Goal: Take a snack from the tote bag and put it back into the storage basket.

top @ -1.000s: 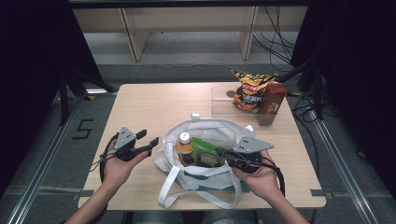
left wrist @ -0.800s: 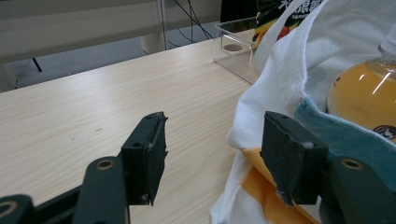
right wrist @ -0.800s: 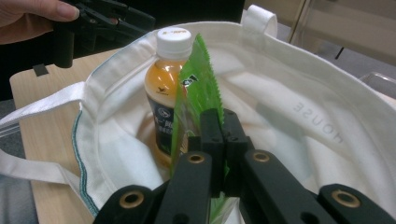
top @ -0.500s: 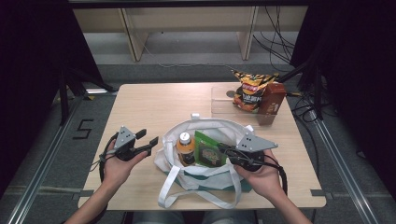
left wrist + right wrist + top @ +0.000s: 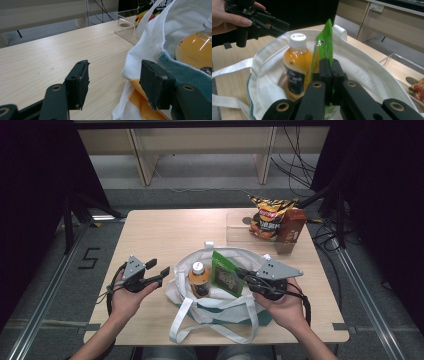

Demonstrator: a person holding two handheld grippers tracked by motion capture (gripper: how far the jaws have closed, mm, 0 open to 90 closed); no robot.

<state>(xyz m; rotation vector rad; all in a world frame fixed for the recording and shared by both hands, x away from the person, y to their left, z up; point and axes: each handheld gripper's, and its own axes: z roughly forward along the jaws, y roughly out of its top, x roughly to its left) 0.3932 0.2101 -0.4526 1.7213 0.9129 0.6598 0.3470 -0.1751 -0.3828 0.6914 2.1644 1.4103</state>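
White cloth forms the tote bag that lies open on the pale wooden desk, between the two hands. Inside it a plastic bottle of orange drink with a white cap already stands upright, so this part of the packing looks done. Just beside the bottle, the right gripper has its jaws pressed together on a flat green snack packet with a zigzag top edge. The packet stands upright, with its lower part inside the bag mouth and its top above the rim. I judge it is halfway in: it is not yet released.

On the other side, the left gripper has its jaws spread and holds nothing. It hovers just beside the white rim of the bag.

At the far right of the desk, an orange crisp bag and a brown carton stand at a clear plastic tray. They probably remain to be packed.
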